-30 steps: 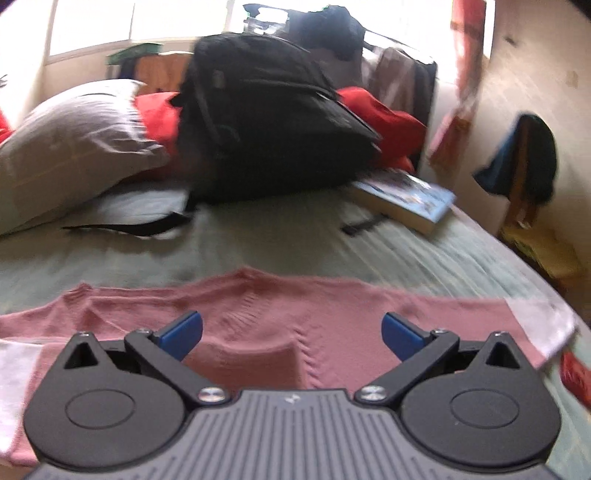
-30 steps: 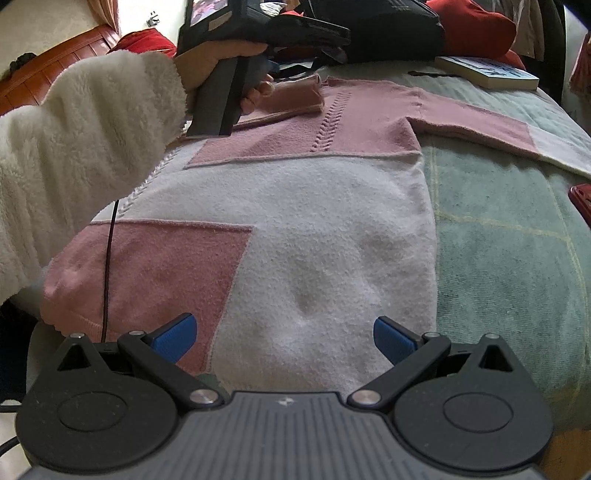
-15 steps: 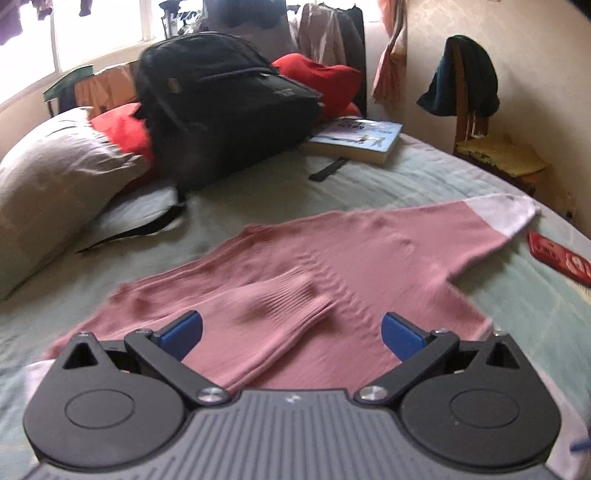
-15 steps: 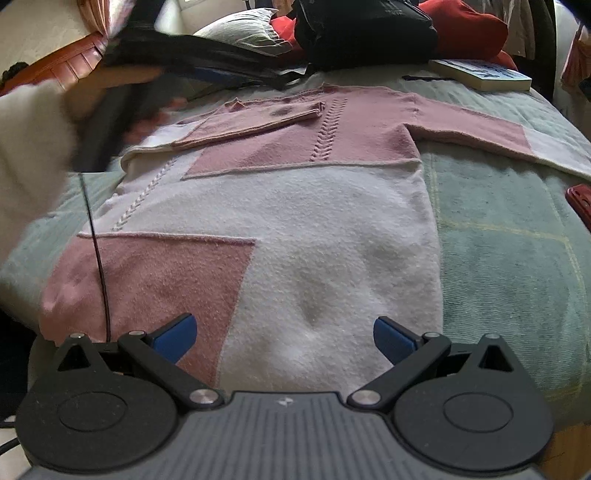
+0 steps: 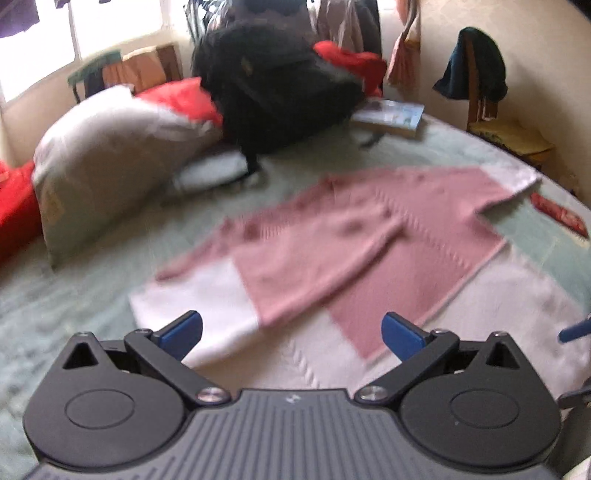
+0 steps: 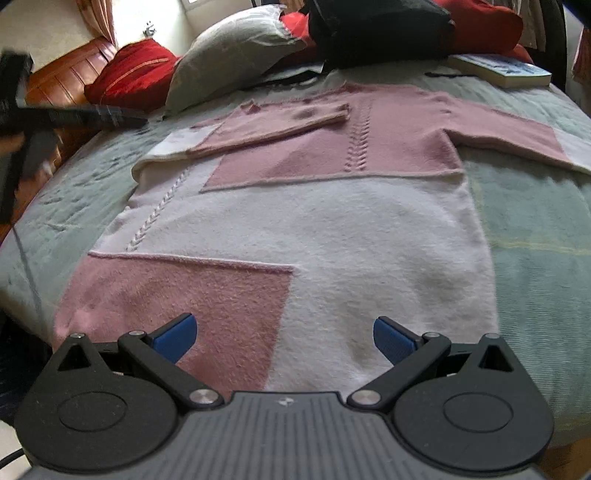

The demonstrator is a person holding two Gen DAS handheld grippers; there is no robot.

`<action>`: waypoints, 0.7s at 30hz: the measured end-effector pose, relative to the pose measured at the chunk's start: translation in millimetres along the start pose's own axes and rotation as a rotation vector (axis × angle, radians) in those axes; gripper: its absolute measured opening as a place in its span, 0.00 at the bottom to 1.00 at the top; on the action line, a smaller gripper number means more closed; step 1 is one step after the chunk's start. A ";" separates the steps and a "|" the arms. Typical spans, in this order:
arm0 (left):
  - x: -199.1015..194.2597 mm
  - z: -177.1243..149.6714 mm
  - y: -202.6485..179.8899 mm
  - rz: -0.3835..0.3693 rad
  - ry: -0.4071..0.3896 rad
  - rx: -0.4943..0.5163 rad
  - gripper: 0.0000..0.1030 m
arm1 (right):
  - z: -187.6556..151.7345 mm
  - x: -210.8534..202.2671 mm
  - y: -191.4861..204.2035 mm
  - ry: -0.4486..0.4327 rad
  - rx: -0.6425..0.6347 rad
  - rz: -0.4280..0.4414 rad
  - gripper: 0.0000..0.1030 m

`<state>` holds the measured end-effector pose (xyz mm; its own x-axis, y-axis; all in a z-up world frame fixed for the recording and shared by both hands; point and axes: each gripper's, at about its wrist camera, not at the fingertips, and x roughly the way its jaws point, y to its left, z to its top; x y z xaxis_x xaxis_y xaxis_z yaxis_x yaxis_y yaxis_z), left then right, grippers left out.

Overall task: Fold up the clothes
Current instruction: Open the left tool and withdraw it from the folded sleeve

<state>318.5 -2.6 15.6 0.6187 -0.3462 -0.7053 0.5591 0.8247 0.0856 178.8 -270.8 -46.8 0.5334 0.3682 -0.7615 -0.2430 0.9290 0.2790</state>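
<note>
The pink-and-white colour-block knitted sweater [image 6: 332,206] lies flat, front up, across the middle of the pale green quilted bed cover [image 6: 535,229], its hem at the near edge of the bed and its collar toward the head end, where a grey pillow [image 6: 229,48] and a black backpack [image 6: 376,26] sit. One sleeve [image 6: 273,127] is already folded across the chest; the other sleeve [image 6: 517,129] lies stretched out toward the bed's right edge, short of a paperback book [image 6: 506,70]. The step in hand, I judge, is folding that outstretched sleeve in: it would go best gripped close to the white cuff, lifted only slightly, and carried across so it lands parallel to the first, with the shoulder line kept straight so the body panel does not drag or bunch. The right gripper [image 6: 284,336] hovers just over the hem at the near edge, jaws spread wide and empty, aimed up the length of the garment. The left gripper [image 5: 291,330], jaws likewise released and holding nothing, hangs above the folded-sleeve side, angled across the chest; that view is motion-blurred.
</note>
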 end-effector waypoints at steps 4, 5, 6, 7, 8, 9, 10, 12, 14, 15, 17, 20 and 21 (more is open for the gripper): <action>35.8 -42.2 3.2 0.021 0.007 -0.015 0.99 | 1.2 6.7 6.1 0.024 -0.016 -0.019 1.00; 42.4 -50.4 7.1 0.017 0.007 -0.039 0.99 | 1.9 7.4 6.5 0.028 -0.017 -0.023 1.00; 48.9 -58.5 10.9 0.012 0.006 -0.063 0.99 | 3.8 8.1 5.5 0.029 -0.015 -0.026 1.00; 52.5 -62.5 16.0 -0.008 -0.002 -0.102 0.99 | 5.7 8.8 4.5 0.029 -0.012 -0.028 1.00; 53.6 -64.0 21.7 -0.027 -0.018 -0.139 0.99 | 8.8 10.5 3.7 0.028 -0.008 -0.035 1.00; 54.6 -65.6 27.4 -0.046 -0.035 -0.176 0.99 | 12.0 12.2 2.8 0.027 -0.003 -0.041 1.00; 54.0 -66.0 32.4 -0.070 -0.056 -0.203 0.99 | 15.2 14.0 2.1 0.026 0.000 -0.047 1.00; 56.3 -65.1 40.6 -0.096 -0.091 -0.234 0.99 | 23.6 20.9 3.0 0.026 -0.005 -0.039 1.00; 61.4 -65.3 49.3 -0.092 -0.102 -0.269 0.99 | 30.1 28.4 6.0 0.033 -0.016 -0.031 1.00; 63.8 -67.7 53.9 -0.102 -0.100 -0.286 0.99 | 33.8 32.3 8.0 0.037 -0.024 -0.028 1.00; 65.9 -74.4 61.5 -0.124 -0.105 -0.314 0.99 | 40.4 37.6 13.0 0.040 -0.055 -0.034 1.00; 60.6 -81.0 61.3 -0.123 -0.106 -0.325 0.99 | 47.1 40.6 15.2 0.037 -0.070 -0.020 1.00; 58.3 -82.5 60.1 -0.120 -0.104 -0.326 0.99 | 49.6 42.0 13.6 0.039 -0.062 -0.007 1.00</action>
<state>342.6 63.7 -78.4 0.6215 -0.4793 -0.6197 0.4365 0.8687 -0.2342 238.1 -240.9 -46.0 0.5035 0.3588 -0.7860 -0.2898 0.9271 0.2376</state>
